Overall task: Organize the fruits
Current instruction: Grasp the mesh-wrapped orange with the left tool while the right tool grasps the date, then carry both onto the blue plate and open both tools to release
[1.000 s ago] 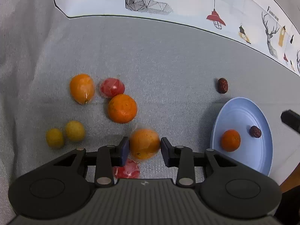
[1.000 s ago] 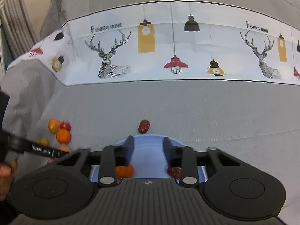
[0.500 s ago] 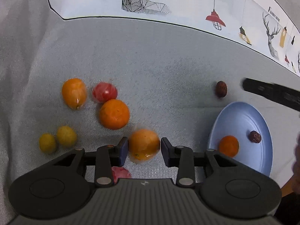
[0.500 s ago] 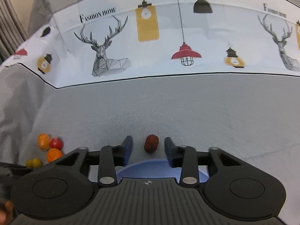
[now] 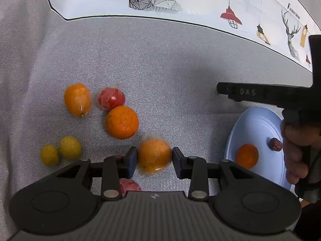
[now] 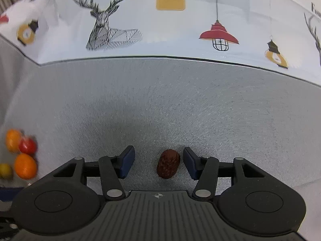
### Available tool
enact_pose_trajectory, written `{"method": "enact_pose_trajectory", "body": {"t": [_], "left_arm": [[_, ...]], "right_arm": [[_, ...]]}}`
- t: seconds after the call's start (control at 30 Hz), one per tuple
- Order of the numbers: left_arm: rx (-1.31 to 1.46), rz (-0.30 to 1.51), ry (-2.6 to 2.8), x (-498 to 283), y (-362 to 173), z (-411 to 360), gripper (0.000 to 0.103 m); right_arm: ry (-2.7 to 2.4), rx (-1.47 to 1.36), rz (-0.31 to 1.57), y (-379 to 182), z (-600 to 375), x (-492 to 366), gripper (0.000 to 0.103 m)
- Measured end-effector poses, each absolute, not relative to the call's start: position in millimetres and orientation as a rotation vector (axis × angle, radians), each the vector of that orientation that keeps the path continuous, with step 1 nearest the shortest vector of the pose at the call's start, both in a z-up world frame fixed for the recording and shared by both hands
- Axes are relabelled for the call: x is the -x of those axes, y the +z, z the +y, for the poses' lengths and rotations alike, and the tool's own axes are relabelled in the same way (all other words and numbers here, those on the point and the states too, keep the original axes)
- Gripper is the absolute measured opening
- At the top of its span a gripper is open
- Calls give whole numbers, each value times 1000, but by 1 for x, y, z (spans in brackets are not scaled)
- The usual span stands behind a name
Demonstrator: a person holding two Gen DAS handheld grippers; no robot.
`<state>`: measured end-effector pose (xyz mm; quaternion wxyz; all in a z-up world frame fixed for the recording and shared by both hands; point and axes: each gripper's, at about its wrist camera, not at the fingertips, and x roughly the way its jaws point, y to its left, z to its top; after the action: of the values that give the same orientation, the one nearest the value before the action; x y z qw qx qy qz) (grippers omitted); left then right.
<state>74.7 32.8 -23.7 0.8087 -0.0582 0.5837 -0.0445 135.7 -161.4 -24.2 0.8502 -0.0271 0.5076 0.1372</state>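
The left gripper (image 5: 154, 156) clenches a plastic-wrapped orange (image 5: 154, 155) between its pads, just above the grey cloth (image 5: 160, 64). At ten o'clock from it lies a bare orange (image 5: 122, 122), then a wrapped tomato (image 5: 111, 98). At three o'clock sits the blue plate (image 5: 258, 124). The right gripper (image 6: 158, 163) is spread wide around a dark date (image 6: 168, 163), which lies nearer its right pad, untouched.

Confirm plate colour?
Light blue round plate, plain, no pattern; shows best in the left wrist view.
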Motion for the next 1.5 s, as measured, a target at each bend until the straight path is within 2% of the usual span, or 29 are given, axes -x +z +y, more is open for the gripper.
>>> {"method": "enact_pose_trajectory", "body": {"t": [0.07, 0.1, 0.13, 0.3, 0.63, 0.83, 1.03, 1.5], "left_arm": [[123, 1241, -103, -74, -23, 34, 41], [124, 1240, -103, -74, -23, 34, 41], [124, 1240, -104, -73, -23, 34, 41], [123, 1231, -113, -70, -22, 36, 41], [149, 1160, -132, -54, -5, 43, 41], [159, 1077, -138, -37, 13, 39, 41], [209, 1003, -118, -20, 31, 31, 41], [194, 1046, -106, -24, 14, 16, 41]], "right_arm": [[294, 88, 1055, -24, -159, -132, 41], [300, 99, 1049, -24, -159, -131, 29], [304, 100, 1046, -23, -159, -130, 22], [322, 16, 1023, -4, -169, -121, 22], [400, -62, 851, 89, -197, -30, 22], [358, -145, 852, 78, -228, 10, 22], [329, -97, 859, 70, -245, 15, 22], [308, -64, 882, 57, -253, 6, 22]]}}
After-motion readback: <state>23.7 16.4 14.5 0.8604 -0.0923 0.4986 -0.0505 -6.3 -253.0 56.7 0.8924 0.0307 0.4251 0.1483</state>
